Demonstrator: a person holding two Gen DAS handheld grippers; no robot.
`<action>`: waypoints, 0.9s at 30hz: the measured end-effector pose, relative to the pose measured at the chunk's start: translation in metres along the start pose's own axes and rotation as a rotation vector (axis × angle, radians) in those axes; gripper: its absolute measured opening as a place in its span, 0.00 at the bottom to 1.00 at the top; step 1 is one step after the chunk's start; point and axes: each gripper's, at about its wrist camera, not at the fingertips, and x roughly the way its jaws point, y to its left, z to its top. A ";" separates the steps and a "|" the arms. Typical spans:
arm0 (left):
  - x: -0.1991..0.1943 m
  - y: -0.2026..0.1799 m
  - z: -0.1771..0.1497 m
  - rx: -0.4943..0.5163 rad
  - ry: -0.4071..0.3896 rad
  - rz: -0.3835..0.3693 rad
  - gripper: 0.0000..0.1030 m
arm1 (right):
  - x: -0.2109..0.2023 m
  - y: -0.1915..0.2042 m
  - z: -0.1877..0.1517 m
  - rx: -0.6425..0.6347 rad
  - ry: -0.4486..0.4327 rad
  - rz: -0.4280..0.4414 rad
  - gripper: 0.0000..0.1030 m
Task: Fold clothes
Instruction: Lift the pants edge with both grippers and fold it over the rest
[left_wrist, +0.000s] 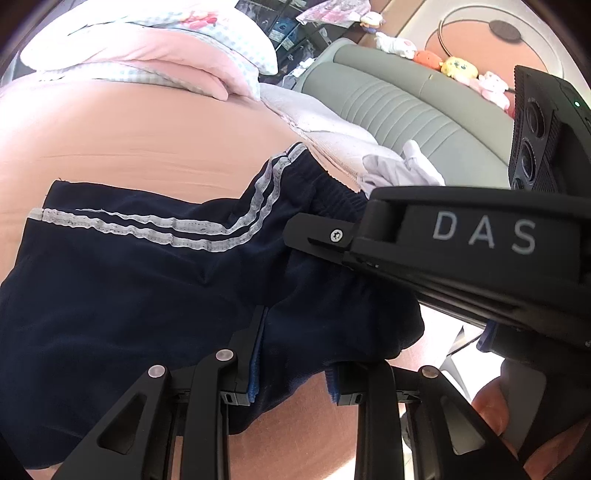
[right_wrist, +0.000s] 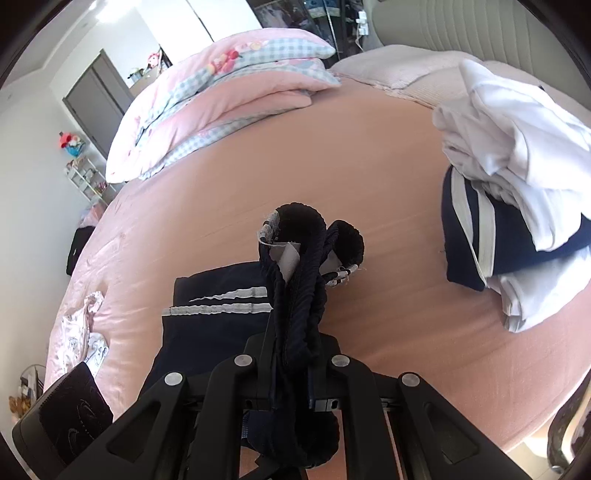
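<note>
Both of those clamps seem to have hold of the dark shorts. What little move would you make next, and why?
Probably carry the right gripper, shut on the bunched waistband, across toward the striped leg lying on the bed. The left gripper already pins the shorts, so this folds them over.

The navy track shorts with two white side stripes (left_wrist: 140, 280) are running off the lower left edge of the left wrist view; the black left gripper (left_wrist: 291, 373) is covering their lower hem; the black right gripper marked DAS (left_wrist: 321, 236) is hiding part of the ribbed waistband. In the right wrist view, the rumpled white garment (right_wrist: 517, 147) is burying most of a second navy striped piece (right_wrist: 476, 236); the pictures on the small printed cloth (right_wrist: 79, 332) are too small to tell.
</note>
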 end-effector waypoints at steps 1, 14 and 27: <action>-0.004 0.004 0.002 -0.019 -0.012 -0.008 0.23 | -0.001 0.006 0.001 -0.022 -0.004 -0.006 0.08; -0.048 0.034 0.016 -0.252 -0.107 -0.101 0.23 | 0.002 0.081 0.007 -0.246 0.012 -0.004 0.08; -0.059 0.086 -0.003 -0.389 -0.147 -0.092 0.22 | 0.033 0.144 0.000 -0.422 0.108 0.006 0.08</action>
